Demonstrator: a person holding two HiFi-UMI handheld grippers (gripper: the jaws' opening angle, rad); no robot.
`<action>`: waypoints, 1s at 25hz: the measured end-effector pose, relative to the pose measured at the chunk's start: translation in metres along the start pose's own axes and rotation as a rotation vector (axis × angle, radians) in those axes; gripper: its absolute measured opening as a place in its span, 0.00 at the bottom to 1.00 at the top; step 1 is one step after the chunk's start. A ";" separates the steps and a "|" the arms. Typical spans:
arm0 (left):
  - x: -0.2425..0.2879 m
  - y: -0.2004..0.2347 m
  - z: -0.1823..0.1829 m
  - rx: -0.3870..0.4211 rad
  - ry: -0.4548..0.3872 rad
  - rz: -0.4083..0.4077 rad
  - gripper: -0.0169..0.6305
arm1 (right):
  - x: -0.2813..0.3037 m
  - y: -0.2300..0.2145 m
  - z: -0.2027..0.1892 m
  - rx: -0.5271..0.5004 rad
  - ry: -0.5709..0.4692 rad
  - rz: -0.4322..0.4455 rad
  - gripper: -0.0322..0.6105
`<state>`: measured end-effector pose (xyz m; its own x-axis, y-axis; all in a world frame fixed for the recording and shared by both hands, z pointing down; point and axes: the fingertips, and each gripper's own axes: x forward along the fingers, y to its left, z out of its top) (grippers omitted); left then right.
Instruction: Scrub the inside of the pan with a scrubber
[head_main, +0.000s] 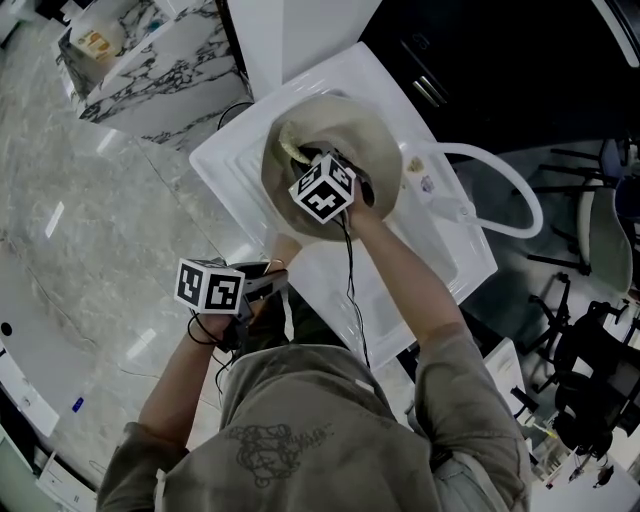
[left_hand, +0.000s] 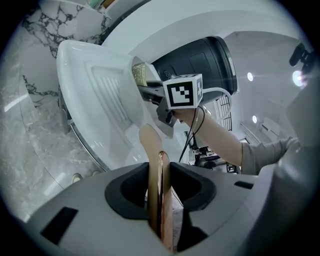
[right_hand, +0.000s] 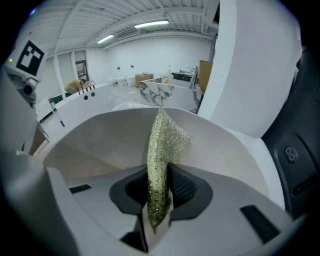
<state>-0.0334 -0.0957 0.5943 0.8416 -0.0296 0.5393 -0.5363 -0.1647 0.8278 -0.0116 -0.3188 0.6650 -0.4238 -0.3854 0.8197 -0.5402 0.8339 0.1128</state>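
A beige pan (head_main: 375, 150) lies in the white sink (head_main: 235, 160). Its copper-and-beige handle (left_hand: 156, 165) runs back between the jaws of my left gripper (left_hand: 160, 187), which is shut on it near the sink's front edge (head_main: 262, 290). My right gripper (head_main: 312, 168) reaches into the pan, its marker cube (head_main: 322, 190) over the bowl. It is shut on a yellow-green sparkly scrubber (right_hand: 160, 150), which stands up from the jaws against the pan's beige inner wall (right_hand: 95, 145). The scrubber (head_main: 288, 145) shows at the pan's far left side.
A white curved hose or faucet (head_main: 515, 195) loops to the right of the sink. A dark cabinet (head_main: 480, 60) stands behind it. A marble-topped counter (head_main: 150, 75) is at the upper left, with pale glossy floor (head_main: 80, 250) to the left.
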 end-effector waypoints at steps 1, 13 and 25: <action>-0.001 0.000 0.000 0.001 0.001 -0.002 0.24 | -0.001 0.007 0.002 -0.009 0.001 0.031 0.18; -0.013 0.009 0.011 0.045 0.036 0.001 0.24 | -0.034 0.073 0.012 0.162 -0.045 0.394 0.17; -0.033 0.022 0.026 0.145 0.109 0.048 0.24 | -0.089 0.069 0.026 0.241 -0.157 0.310 0.16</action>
<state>-0.0716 -0.1235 0.5902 0.7988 0.0648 0.5981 -0.5545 -0.3062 0.7738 -0.0307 -0.2372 0.5854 -0.6888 -0.2022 0.6962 -0.5165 0.8107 -0.2756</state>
